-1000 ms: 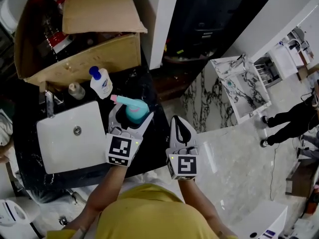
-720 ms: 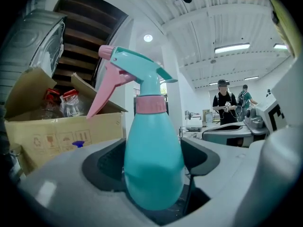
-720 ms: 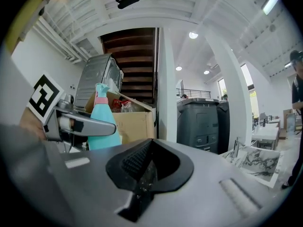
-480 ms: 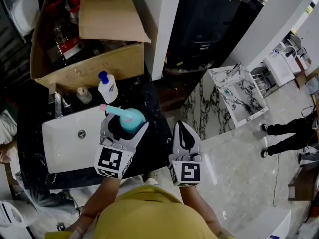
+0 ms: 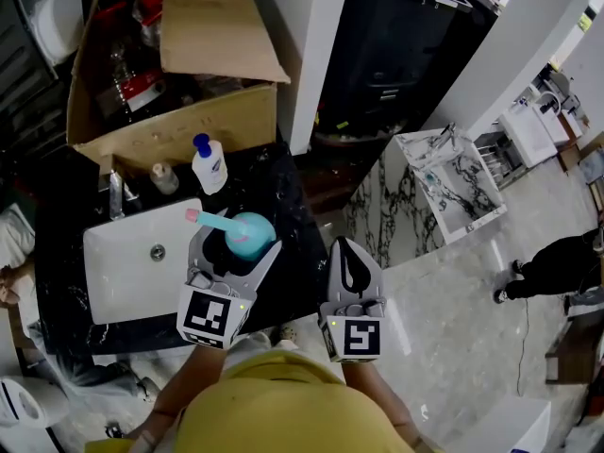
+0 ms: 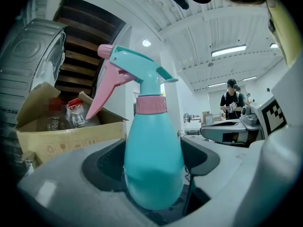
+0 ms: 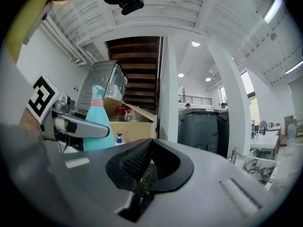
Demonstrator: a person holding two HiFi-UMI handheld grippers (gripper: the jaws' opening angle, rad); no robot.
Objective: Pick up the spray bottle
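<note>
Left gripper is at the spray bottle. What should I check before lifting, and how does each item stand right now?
1. Spray bottle sits between the left gripper jaws, gripped on its body: ok.
2. Bottle upright: ok.
3. Base off the counter: cannot tell.
4. Right gripper shut, empty, off to the side: ok.
5. White pump bottle apart from the grip: ok.

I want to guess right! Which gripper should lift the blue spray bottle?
Left. The left gripper has its jaws on the spray bottle; the right gripper is shut and empty, off to the side.
</note>
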